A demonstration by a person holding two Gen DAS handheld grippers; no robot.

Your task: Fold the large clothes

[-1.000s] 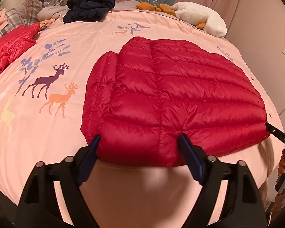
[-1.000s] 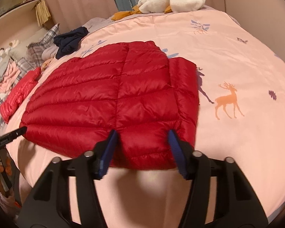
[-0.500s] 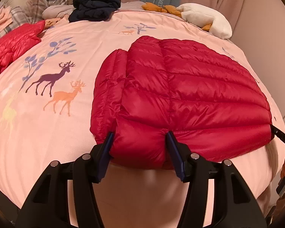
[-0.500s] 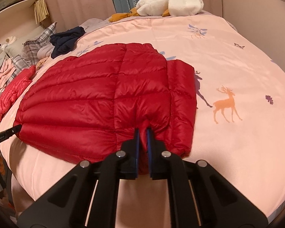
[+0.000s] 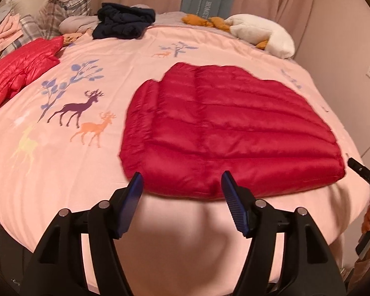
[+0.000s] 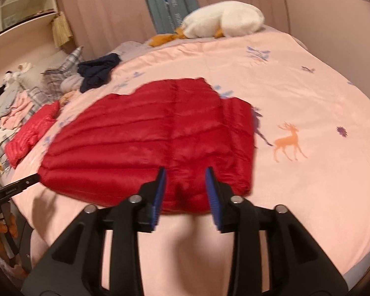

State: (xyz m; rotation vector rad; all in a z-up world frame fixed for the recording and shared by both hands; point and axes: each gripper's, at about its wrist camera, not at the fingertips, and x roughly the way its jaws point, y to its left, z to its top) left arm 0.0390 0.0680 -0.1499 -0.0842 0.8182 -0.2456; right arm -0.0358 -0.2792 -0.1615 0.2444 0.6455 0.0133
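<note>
Both the left gripper (image 5: 181,188) and right gripper (image 6: 186,186), jaws just reopened and empty, have released the red down jacket's (image 5: 229,133) hem, leaving it lying half-folded near the bed's (image 5: 135,56) front edge.

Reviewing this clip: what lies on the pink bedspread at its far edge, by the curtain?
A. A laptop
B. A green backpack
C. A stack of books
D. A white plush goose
D. A white plush goose with orange beak and feet lies at the far edge of the pink bedspread, beyond the folded red down jacket; no backpack, books or laptop show there.
</note>
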